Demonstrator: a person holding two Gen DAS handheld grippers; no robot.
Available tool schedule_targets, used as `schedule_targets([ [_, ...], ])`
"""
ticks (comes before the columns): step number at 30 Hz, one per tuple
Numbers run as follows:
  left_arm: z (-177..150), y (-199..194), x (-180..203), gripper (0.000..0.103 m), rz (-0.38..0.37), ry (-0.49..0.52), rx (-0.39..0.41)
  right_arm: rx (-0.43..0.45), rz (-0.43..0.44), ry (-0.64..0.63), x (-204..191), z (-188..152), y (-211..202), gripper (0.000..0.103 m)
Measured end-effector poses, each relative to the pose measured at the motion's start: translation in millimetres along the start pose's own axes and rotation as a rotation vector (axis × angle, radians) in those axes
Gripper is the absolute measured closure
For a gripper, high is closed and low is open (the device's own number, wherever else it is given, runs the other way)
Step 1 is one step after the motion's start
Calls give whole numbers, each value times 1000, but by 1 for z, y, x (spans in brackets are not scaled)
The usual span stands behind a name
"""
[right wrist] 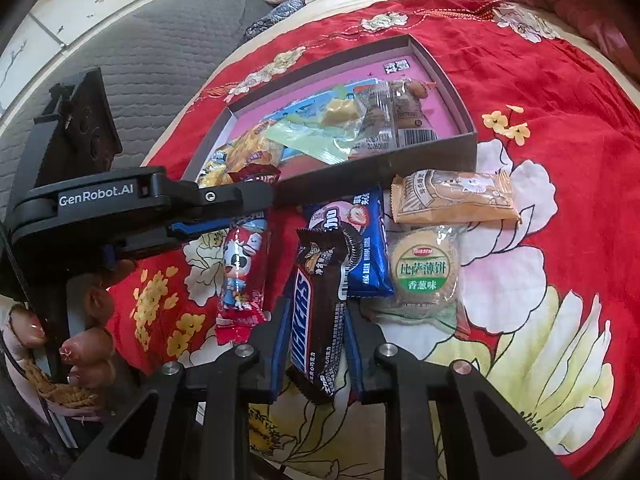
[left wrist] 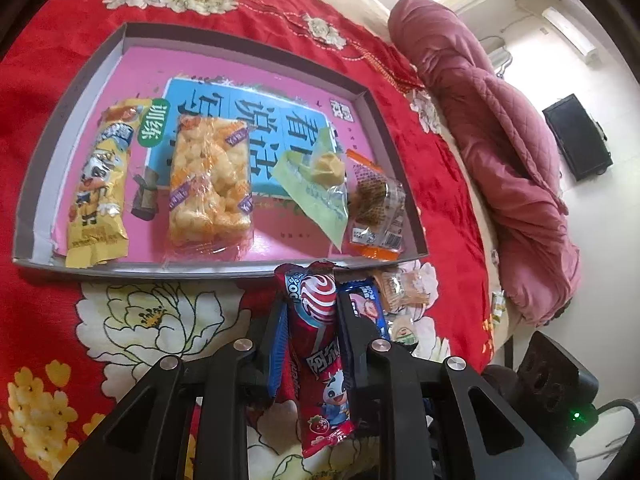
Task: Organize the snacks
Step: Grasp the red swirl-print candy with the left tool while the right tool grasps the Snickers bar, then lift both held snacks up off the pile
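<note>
While clamped, the red snack stick fills the left hand-held gripper.

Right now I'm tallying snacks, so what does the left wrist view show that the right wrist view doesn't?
Only the left wrist view: the yellow cartoon snack bar, puffed rice cake and small dark candy clearly laid out in the box, plus a folded pink quilt.

Only the right wrist view: the right gripper shut on a Snickers bar, and the person's hand.

Both: the shallow box, the left gripper shut on the red lollipop packet, the blue Oreo pack.
</note>
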State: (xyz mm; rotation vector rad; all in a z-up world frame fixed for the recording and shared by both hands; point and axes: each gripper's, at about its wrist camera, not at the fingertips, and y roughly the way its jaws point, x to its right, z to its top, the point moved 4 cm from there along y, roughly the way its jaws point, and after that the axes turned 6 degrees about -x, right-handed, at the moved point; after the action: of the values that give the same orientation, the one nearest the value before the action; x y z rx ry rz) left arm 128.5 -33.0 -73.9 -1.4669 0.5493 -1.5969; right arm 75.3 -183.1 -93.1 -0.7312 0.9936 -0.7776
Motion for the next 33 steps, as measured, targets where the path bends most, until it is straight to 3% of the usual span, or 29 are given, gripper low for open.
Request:
schedule_targets([
  [10,-2,-22,1,80,11,11,42,18,6,-23,-4,0,-7,84],
  [33,7,-56,1,80,70,27,140,192,45,-4,7,31,-35,84],
])
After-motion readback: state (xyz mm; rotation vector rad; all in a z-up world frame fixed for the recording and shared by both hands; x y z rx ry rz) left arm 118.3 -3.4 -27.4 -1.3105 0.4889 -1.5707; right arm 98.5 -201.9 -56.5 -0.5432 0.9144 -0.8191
